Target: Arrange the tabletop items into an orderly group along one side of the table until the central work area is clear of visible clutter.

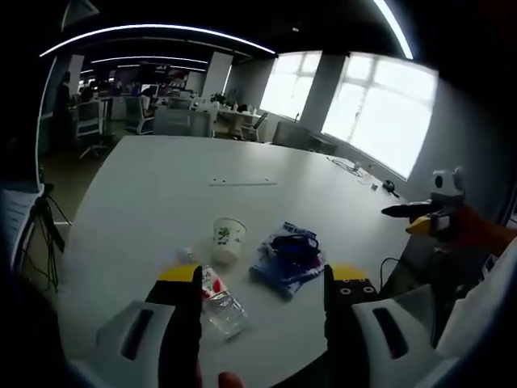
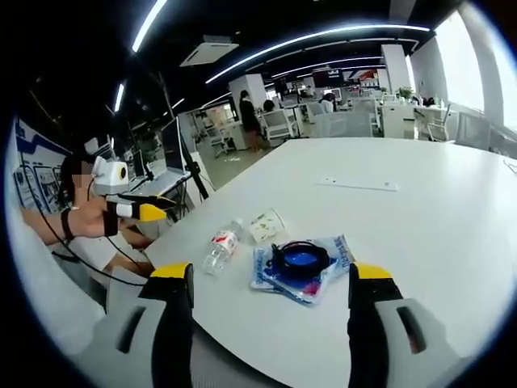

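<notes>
On the white table stand a paper cup with a plant print, a clear plastic bottle lying on its side with a red label, and a blue packet with a dark round item on top. My left gripper is open just above the near table edge, with the bottle by its left jaw. My right gripper is open too, facing the blue packet, bottle and cup from the other side. Neither holds anything.
A thin flat strip lies mid-table. Cables and small items sit near the window edge. The right gripper shows at the table's right; the left gripper shows at the left, in a person's hand. Office chairs and desks stand beyond.
</notes>
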`<act>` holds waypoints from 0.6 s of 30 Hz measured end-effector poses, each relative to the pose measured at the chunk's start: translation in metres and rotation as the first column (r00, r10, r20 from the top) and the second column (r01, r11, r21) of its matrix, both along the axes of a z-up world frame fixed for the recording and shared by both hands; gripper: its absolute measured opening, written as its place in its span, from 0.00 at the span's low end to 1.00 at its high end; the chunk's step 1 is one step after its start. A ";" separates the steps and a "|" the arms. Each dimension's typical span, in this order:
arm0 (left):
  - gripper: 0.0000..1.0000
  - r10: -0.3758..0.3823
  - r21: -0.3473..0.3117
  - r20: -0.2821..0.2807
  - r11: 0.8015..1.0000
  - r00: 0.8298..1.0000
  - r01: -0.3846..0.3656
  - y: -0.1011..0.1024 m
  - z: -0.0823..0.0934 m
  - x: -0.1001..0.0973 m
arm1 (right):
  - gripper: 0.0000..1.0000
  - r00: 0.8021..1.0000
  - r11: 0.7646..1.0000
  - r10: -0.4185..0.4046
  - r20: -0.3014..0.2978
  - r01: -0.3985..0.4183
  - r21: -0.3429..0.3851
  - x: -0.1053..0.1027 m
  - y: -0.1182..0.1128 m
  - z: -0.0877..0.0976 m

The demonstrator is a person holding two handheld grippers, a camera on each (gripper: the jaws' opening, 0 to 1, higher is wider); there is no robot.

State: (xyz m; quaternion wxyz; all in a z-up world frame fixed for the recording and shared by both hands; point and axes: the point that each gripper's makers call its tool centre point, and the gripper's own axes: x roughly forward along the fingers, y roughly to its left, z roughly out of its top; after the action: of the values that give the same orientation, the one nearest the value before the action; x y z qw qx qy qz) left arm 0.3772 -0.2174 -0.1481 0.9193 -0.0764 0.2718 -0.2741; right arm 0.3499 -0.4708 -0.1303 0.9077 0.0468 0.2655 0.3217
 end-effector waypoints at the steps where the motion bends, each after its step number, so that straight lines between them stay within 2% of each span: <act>1: 0.61 -0.002 0.002 -0.003 1.000 1.000 0.002 0.000 -0.002 0.001 | 0.78 1.000 1.000 -0.003 0.000 0.003 0.001 0.000 -0.001 0.000; 10: 0.63 -0.019 0.003 -0.031 1.000 0.999 0.019 -0.007 -0.012 0.008 | 0.77 1.000 1.000 -0.028 -0.008 0.028 0.002 -0.002 -0.008 -0.002; 18: 0.63 -0.026 0.002 -0.070 1.000 0.997 0.026 -0.010 -0.032 0.021 | 0.77 0.998 0.998 -0.059 -0.024 0.059 0.008 -0.007 -0.018 -0.006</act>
State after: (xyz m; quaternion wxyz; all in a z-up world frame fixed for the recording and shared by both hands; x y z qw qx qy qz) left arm 0.3979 -0.2276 -0.1805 0.9057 -0.0812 0.3051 -0.2828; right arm 0.3434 -0.4885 -0.1367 0.9134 0.0623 0.2732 0.2953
